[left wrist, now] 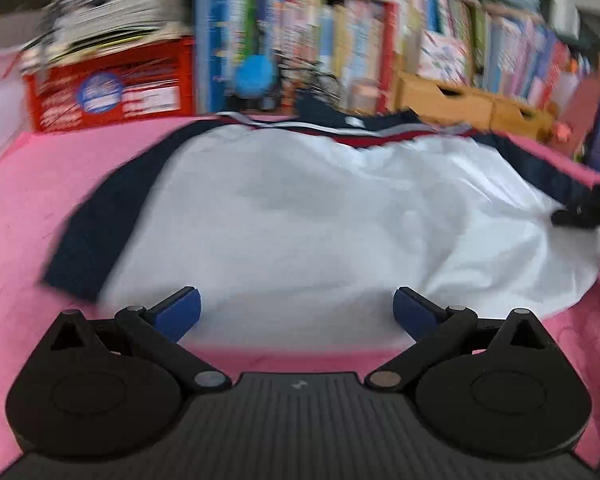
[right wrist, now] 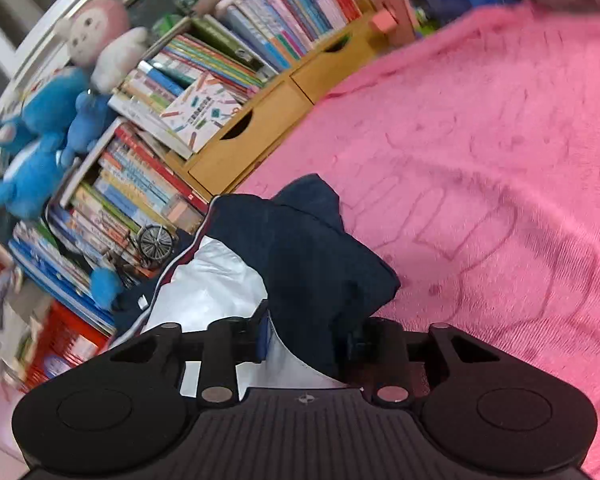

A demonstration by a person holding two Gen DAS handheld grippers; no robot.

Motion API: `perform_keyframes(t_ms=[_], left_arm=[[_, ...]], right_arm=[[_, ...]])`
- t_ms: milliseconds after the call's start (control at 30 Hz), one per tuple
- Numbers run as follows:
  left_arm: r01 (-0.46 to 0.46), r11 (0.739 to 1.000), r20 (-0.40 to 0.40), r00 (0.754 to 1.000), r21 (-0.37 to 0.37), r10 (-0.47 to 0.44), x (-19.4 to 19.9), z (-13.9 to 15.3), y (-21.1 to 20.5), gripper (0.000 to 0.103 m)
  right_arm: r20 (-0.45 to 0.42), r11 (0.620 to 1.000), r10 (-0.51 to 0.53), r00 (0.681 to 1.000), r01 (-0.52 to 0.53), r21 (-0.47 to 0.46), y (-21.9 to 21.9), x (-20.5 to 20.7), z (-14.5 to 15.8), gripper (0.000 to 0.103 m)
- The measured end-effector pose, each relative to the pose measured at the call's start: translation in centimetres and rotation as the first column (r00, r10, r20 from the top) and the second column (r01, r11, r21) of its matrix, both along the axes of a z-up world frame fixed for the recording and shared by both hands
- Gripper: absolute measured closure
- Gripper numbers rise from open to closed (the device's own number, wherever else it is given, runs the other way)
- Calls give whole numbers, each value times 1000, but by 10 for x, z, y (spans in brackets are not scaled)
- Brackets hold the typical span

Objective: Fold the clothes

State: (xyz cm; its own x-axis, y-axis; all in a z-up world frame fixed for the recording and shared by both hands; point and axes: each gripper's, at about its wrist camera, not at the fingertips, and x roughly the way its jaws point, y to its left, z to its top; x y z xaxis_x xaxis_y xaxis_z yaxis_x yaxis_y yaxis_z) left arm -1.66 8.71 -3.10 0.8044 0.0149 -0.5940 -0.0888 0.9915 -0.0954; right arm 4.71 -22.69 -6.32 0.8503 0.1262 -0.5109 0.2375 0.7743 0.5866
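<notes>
A white shirt (left wrist: 284, 216) with navy sleeves lies spread on the pink bench (left wrist: 24, 184), its collar toward the far edge by the bookshelf (left wrist: 364, 40). The left claw (left wrist: 297, 312) hangs wide open over the shirt's near hem, its blue pads clear of the cloth and holding nothing. At the shirt's right side, the right claw (right wrist: 308, 340) has closed to a narrow gap on a bunched navy sleeve (right wrist: 320, 248), with white fabric gathered between its fingers.
</notes>
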Motion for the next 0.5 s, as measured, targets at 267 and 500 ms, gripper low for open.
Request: perform_keyframes(t_ms=[267,500], left_arm=[[-340,921,23,936,-189,351,-56,-4,137,0],[-389,887,40,911,-248,410,-90,-3,175,0]], right_arm=[[280,605,424,861,-38,-796,196,-48,81,87],[51,239,793,607,-234,-942,367,-70,28,96]])
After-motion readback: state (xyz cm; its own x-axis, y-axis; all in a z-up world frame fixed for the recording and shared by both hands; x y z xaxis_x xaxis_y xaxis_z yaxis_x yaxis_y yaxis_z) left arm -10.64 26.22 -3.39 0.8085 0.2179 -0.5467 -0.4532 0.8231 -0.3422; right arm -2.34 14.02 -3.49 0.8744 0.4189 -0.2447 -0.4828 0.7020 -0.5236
